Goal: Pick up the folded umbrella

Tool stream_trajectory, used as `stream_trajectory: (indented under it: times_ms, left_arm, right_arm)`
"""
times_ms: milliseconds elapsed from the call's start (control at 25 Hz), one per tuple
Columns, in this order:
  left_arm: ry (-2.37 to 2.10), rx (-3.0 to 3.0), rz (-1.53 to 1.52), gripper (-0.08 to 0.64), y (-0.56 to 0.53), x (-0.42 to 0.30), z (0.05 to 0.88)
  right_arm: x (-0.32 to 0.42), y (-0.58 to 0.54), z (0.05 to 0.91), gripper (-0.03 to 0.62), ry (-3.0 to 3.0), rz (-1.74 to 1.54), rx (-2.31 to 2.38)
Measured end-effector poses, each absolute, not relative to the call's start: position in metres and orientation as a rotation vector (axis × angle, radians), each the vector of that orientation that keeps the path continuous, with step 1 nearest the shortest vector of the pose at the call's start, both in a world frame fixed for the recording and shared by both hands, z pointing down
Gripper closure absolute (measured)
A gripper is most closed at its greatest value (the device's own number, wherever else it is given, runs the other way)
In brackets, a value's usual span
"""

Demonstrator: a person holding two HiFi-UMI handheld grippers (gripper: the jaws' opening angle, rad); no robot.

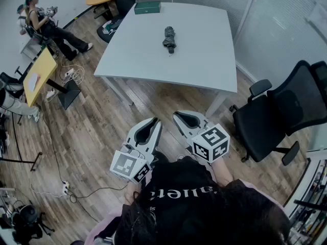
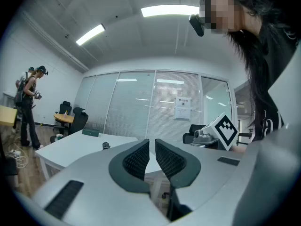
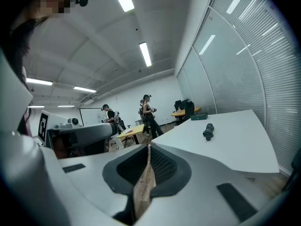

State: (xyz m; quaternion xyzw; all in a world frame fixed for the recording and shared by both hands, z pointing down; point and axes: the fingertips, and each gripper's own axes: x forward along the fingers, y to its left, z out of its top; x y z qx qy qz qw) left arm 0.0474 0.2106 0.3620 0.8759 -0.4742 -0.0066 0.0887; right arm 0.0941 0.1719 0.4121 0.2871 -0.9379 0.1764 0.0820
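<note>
Item: folded umbrella (image 1: 169, 39), dark, lying on its side near the middle of the white table (image 1: 204, 60); well apart from both grippers; nothing touching it; seen small and far off in the left gripper view (image 2: 106, 145) and in the right gripper view (image 3: 208, 131).

Item: left gripper (image 1: 154, 121), held low in front of the person, over the wooden floor (image 1: 102, 131), short of the table edge; jaws narrow, a thin gap between the tips, nothing in it (image 2: 152, 141).

Item: right gripper (image 1: 178, 116), just beside the left one, tipped slightly downward; jaws closed together at the tips, nothing held (image 3: 149, 146).

Item: green box (image 1: 147, 7), flat, at the far edge of the table, apart from the umbrella.

Item: black office chair (image 1: 286, 111), right of the table.

Item: yellow desk (image 1: 38, 75), at the left; a person (image 1: 48, 27) beyond it, wearing headgear.
</note>
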Motion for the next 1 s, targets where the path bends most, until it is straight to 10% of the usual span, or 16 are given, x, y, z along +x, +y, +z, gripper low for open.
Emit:
stream_trajectory:
  times_ms: [1000]
  left_arm:
    - [-1.349, 2.611, 0.06, 0.502, 0.194, 0.074, 0.371]
  right_arm:
    - [0.117, 0.153, 0.421, 0.558, -2.829, 0.676, 0.875]
